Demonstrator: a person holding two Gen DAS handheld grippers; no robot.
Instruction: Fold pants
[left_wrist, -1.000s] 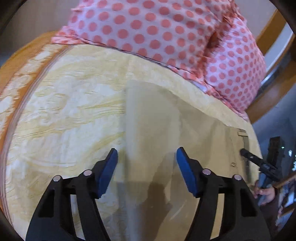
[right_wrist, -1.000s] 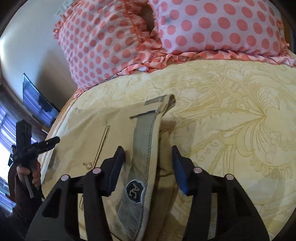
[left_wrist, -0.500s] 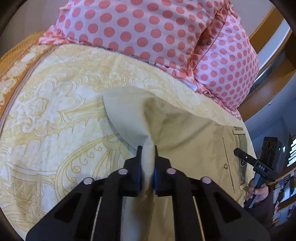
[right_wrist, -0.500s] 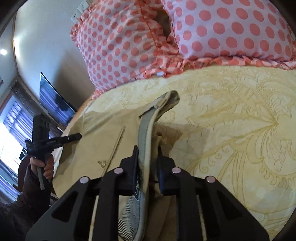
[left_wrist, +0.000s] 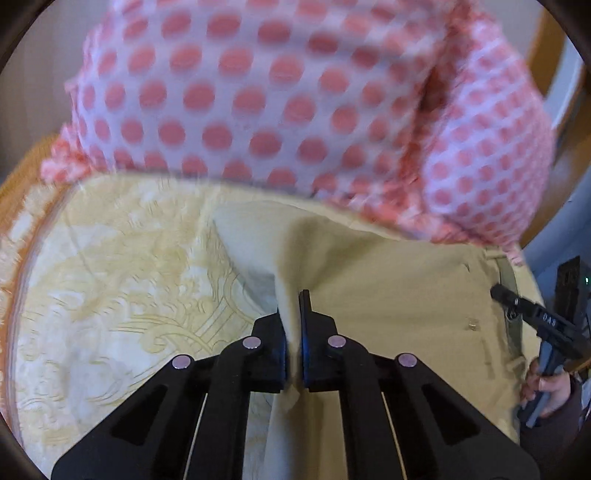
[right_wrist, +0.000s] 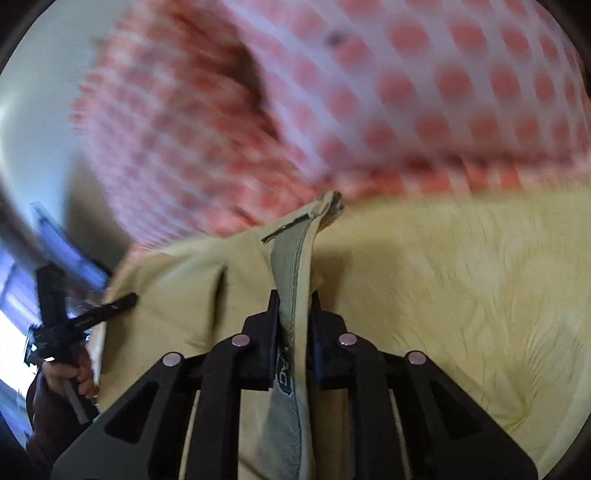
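Beige pants (left_wrist: 388, 295) lie on a yellow patterned bedspread (left_wrist: 110, 295). My left gripper (left_wrist: 291, 325) is shut on the leg end of the pants, and the cloth rises in a fold between its fingers. My right gripper (right_wrist: 293, 325) is shut on the waistband (right_wrist: 291, 266), grey inside with a small logo patch. The pants (right_wrist: 177, 295) spread to the left of it. Each gripper shows at the far side of the other's view, the right one (left_wrist: 532, 321) and the left one (right_wrist: 85, 317). Both views are motion-blurred.
Two pink polka-dot pillows (left_wrist: 258, 92) stand at the head of the bed, just beyond the pants; they also fill the top of the right wrist view (right_wrist: 332, 92). A wooden headboard (left_wrist: 546, 48) is behind them. A window (right_wrist: 14, 332) lies at the left.
Both grippers closed on the pants, the left on the leg end and the right on the waistband. They have since lifted the cloth and moved toward the pillows.
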